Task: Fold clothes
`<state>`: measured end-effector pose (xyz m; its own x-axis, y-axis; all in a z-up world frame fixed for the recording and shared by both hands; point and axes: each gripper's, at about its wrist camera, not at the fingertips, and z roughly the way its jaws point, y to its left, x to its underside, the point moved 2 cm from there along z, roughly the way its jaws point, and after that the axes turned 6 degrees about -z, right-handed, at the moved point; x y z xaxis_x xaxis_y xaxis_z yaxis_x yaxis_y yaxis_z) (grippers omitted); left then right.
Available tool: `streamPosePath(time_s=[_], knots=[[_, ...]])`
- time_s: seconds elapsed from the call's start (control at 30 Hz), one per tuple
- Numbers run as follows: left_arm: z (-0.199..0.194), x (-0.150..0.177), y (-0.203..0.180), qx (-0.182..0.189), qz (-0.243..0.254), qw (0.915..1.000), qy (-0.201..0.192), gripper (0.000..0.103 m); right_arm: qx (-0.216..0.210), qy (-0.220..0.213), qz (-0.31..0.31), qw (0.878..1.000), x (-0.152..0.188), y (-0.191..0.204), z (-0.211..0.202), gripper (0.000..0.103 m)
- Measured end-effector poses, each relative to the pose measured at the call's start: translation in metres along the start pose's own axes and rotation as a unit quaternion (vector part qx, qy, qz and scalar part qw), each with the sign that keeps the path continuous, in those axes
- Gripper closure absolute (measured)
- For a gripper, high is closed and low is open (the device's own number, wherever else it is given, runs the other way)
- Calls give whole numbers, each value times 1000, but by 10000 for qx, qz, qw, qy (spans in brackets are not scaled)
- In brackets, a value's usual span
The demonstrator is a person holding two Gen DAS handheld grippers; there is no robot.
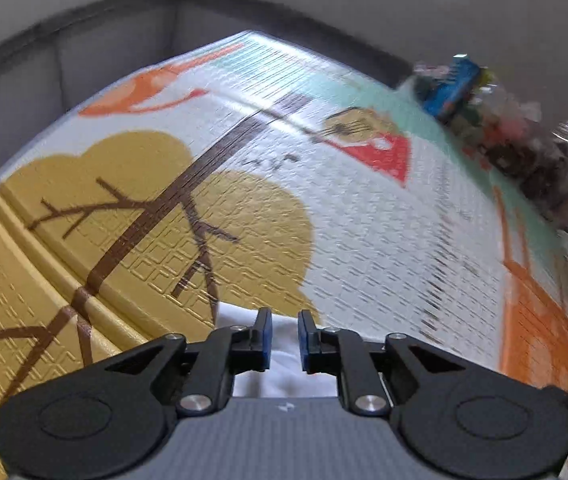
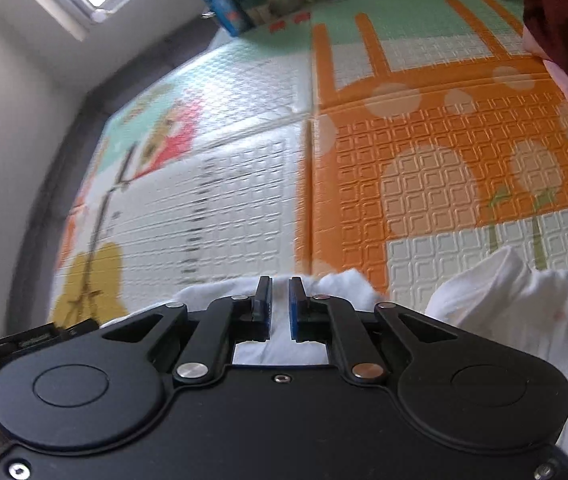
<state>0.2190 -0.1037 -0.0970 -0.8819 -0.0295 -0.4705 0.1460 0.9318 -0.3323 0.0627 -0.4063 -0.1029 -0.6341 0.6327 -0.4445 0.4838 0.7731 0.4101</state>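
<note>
A white garment (image 1: 284, 376) lies under my left gripper (image 1: 284, 316). Its blue pads stand a little apart, the cloth shows in the gap, and they do not visibly pinch it. In the right wrist view the same white garment (image 2: 524, 312) bunches up at the lower right and runs under my right gripper (image 2: 279, 284). Those pads are nearly together, with a thin fold of the cloth caught between them. Both grippers point down at a patterned play mat (image 1: 364, 220) and most of the garment is hidden beneath them.
The foam mat (image 2: 444, 128) has orange, yellow and mint prints. A blue box (image 1: 450, 86) and jumbled clutter (image 1: 516, 140) line its far edge. A dark red cloth (image 2: 564, 28) sits at the upper right. A grey skirting wall (image 1: 103, 40) borders the mat.
</note>
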Motion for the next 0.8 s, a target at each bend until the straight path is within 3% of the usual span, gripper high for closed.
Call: streamPosePath(time_s=[0.13,0.3,0.4,0.53,0.8], knots=[[-20,28,-14,580,501,9968,243,75,-174,208,-383,9989,16,7,-26,95],[-36,75,-31,997,1138,9861,691,70,-332,696,-821,9936,50,15,-45,95],[-41,98,-36,1043,1369,9813,864,67,-384,888,-906,9912,72,16,-53,95],[-53,129,-39,1059,1578,9767,999,63,-395,1008,-968,9894,100,16,-63,83],[-70,172,-46,1076,1935,9695,1051,56,-413,1165,-1161,9855,143,19,-78,83]])
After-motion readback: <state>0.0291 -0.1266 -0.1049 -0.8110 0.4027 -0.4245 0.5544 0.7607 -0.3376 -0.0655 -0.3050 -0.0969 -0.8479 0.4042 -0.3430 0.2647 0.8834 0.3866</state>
